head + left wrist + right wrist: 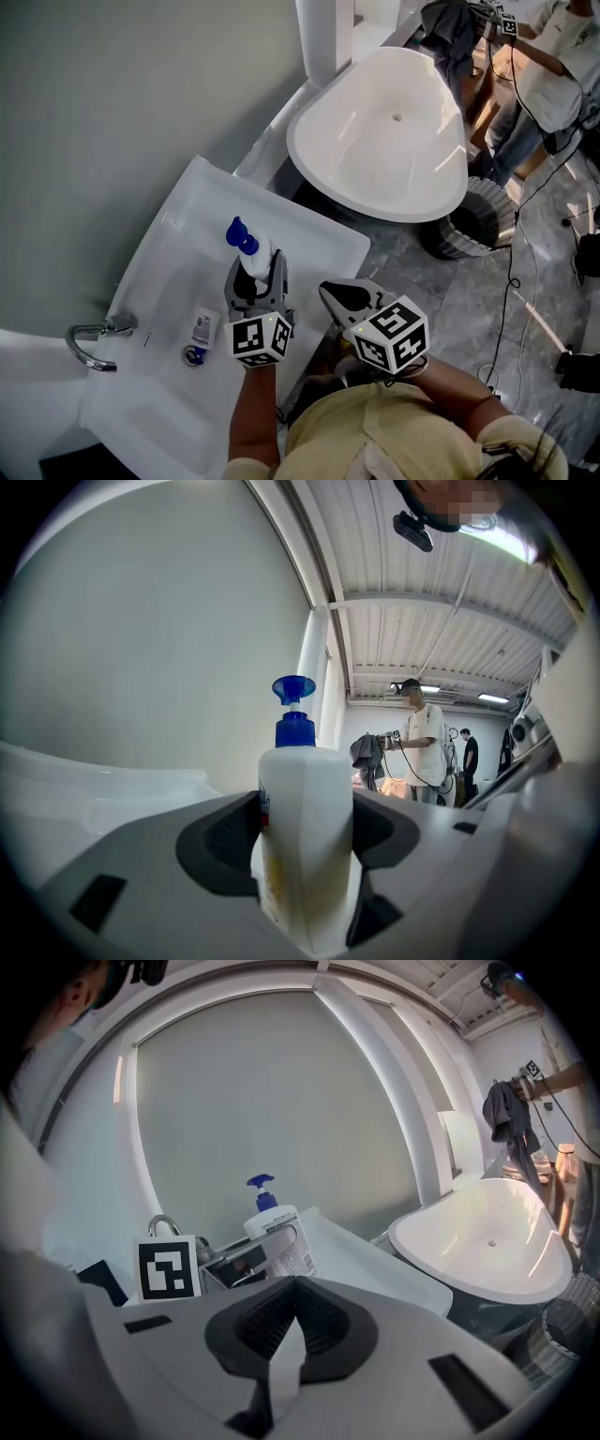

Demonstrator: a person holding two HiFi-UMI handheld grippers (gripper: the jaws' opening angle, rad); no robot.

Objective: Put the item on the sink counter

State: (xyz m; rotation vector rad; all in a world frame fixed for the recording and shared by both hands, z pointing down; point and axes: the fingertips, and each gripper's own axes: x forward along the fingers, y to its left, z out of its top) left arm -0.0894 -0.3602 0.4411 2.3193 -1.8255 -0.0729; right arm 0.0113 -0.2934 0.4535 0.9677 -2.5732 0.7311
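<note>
A white pump bottle (pixel 246 246) with a blue pump stands upright over the white sink counter (pixel 314 236), near its middle. My left gripper (pixel 256 276) is shut on the bottle's body; in the left gripper view the bottle (pixel 305 799) fills the gap between the dark pads (pixel 225 832). Whether its base touches the counter is hidden. My right gripper (pixel 335 293) hangs at the counter's near edge, shut and empty; its own view shows its pads (pixel 323 1321) pressed together, with the bottle (pixel 278 1234) beyond them.
A chrome faucet (pixel 94 339) curves over the basin at lower left. A small tube (pixel 200 330) lies on the counter beside it. A white bathtub (pixel 384 131) stands behind the counter, with a ribbed dark bin (pixel 476 220) next to it. Another person (pixel 553 56) stands at the top right, with cables on the floor.
</note>
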